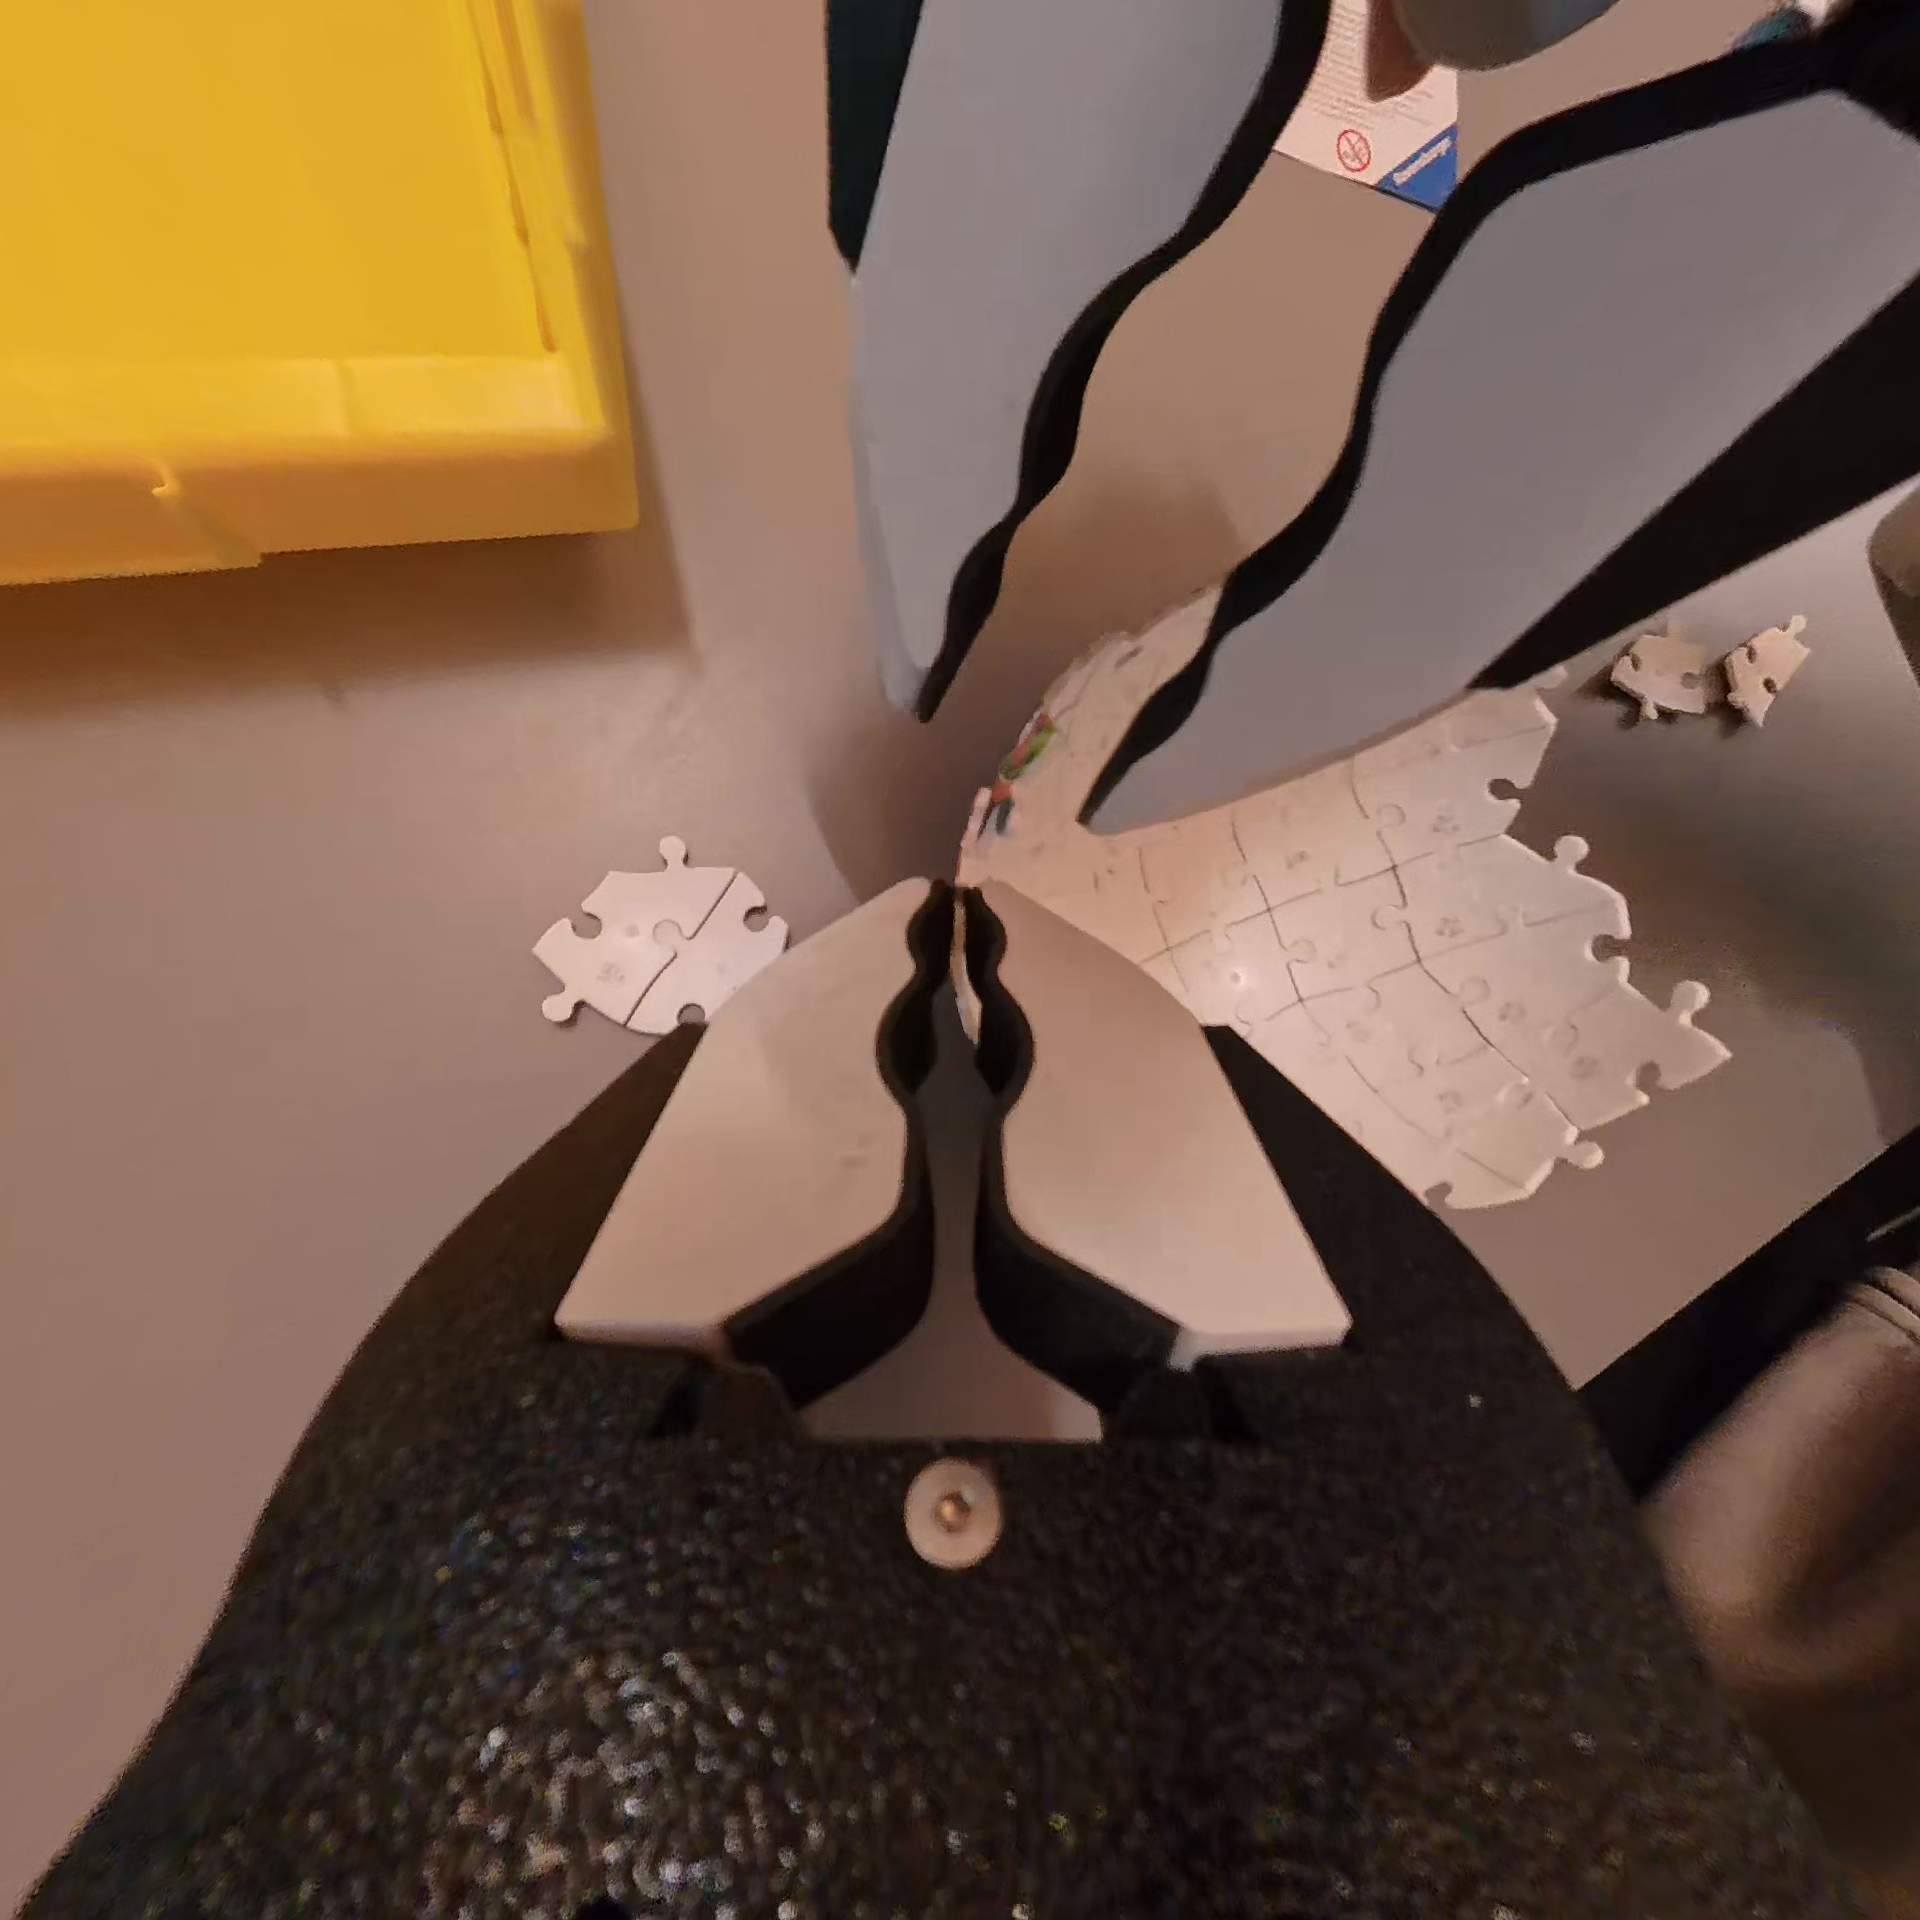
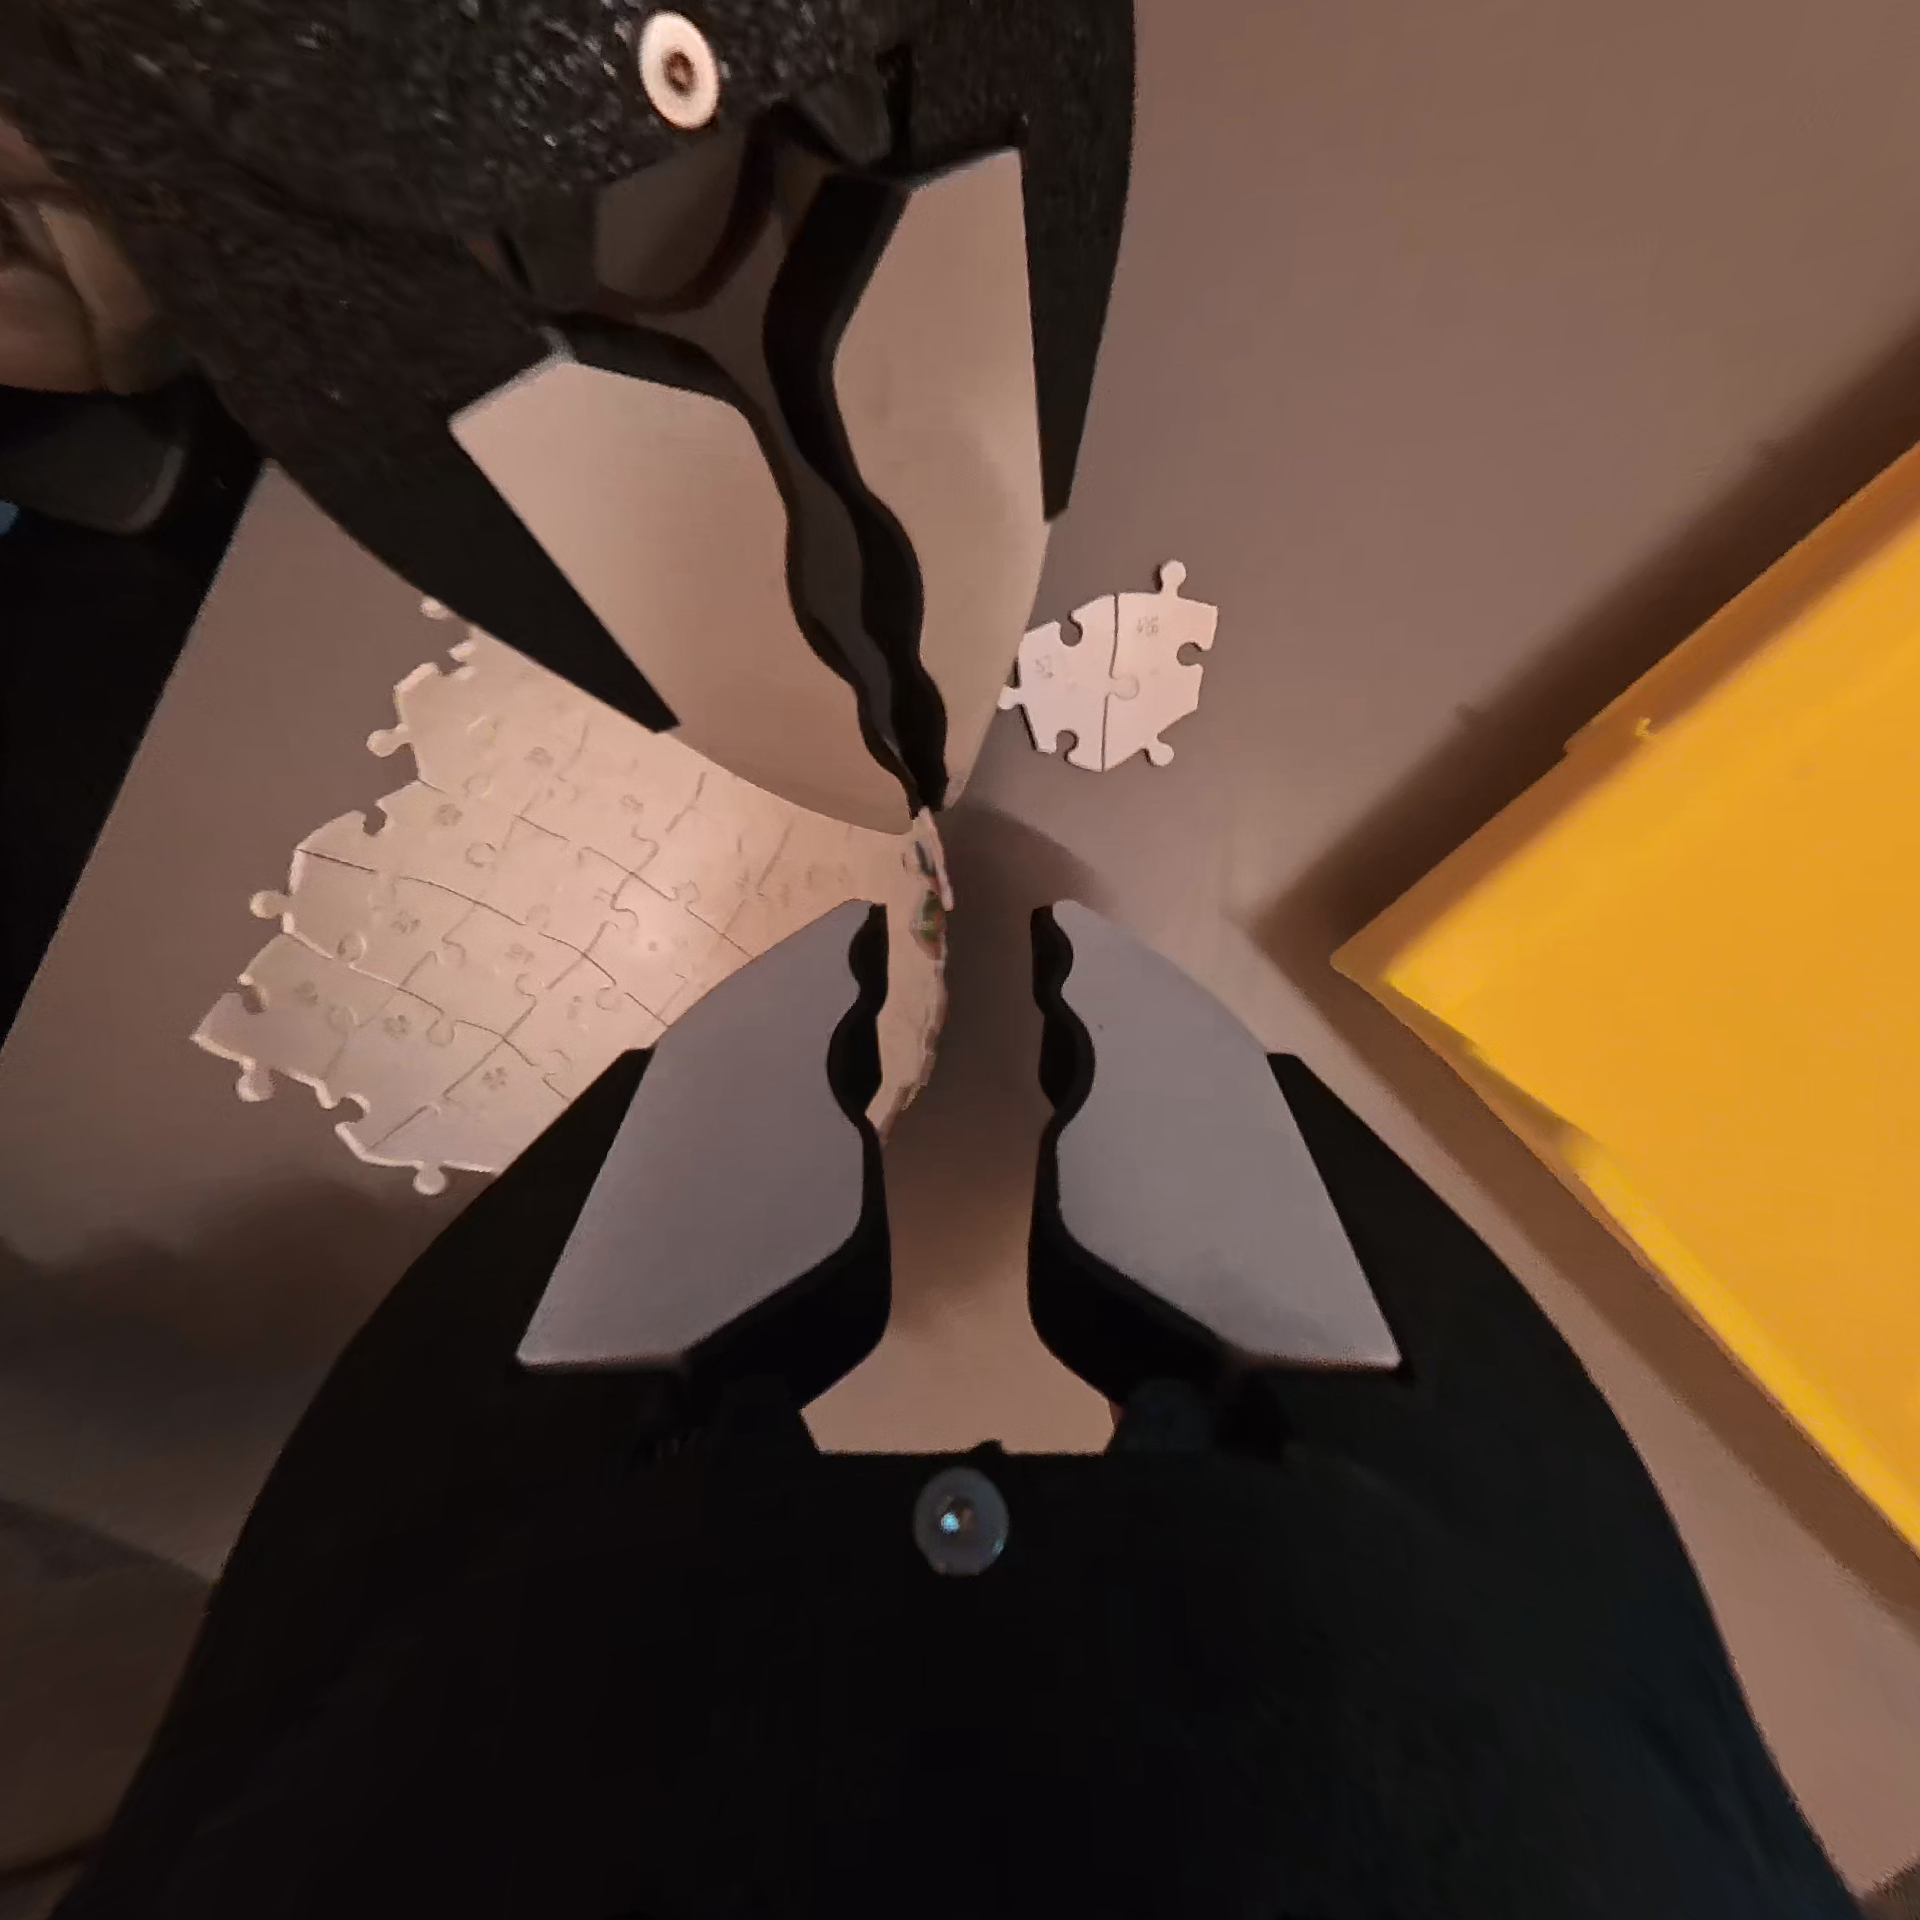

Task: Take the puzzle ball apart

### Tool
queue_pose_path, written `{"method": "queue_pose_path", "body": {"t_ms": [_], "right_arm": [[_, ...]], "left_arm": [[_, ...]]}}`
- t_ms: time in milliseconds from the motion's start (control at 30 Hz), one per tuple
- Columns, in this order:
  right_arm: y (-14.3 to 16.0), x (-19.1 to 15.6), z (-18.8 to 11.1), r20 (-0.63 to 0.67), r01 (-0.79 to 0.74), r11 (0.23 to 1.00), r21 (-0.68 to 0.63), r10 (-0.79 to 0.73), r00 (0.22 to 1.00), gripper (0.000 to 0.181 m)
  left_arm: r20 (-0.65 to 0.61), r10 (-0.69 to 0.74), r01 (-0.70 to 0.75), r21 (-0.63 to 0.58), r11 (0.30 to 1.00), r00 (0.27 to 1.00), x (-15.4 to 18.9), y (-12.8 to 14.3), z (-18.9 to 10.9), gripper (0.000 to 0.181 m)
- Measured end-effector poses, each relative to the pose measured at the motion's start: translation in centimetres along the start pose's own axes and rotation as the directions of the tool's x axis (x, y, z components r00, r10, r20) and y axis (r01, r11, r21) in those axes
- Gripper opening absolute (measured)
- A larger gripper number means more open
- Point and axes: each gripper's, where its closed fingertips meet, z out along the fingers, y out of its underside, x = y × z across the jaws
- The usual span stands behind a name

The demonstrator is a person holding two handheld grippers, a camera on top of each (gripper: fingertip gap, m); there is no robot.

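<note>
The puzzle ball (image 1: 1403,966) is a curved, open shell of joined pieces. Its white inner side faces up and a coloured outer side shows at its rim. It also shows in the right wrist view (image 2: 499,914). My left gripper (image 1: 956,896) is shut on the shell's rim, and it enters the right wrist view from the top (image 2: 925,805). My right gripper (image 2: 958,914) is open, with the rim just beyond the left gripper's hold lying between its fingers. In the left wrist view it reaches in from the top (image 1: 1008,761).
Two joined loose pieces (image 1: 655,940) lie on the grey table beside the shell, also in the right wrist view (image 2: 1122,675). Two more loose pieces (image 1: 1704,665) lie beyond the shell. A yellow bin (image 1: 312,416) (image 2: 1662,883) stands to one side. A puzzle box corner (image 1: 1371,135) shows at the back. My two grippers' fingertips are within a few centimetres of each other.
</note>
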Motion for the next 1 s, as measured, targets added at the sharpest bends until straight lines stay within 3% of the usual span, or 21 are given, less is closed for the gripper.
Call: {"method": "queue_pose_path", "body": {"t_ms": [433, 667, 1000], "right_arm": [[0.8, 0.6, 0.6, 0.000, 0.028, 0.995, -0.093, -0.028, 1.000, 0.022], [1.5, 0.9, 1.3, -0.003, 0.018, 0.987, -0.159, -0.019, 1.000, 0.006], [1.7, 1.2, 1.3, 0.006, -0.030, 0.982, -0.185, 0.032, 0.999, 0.004]], "left_arm": [[-0.062, -0.087, 0.090, 0.048, 0.995, 0.994, -0.5, -0.3, 0.7, 0.001], [-0.126, -0.107, 0.120, 0.095, 0.988, 0.986, -0.7, -0.7, 0.8, 0.002], [-0.126, -0.029, 0.045, 0.124, 0.991, 0.992, -0.8, -0.9, 1.1, 0.002]]}}
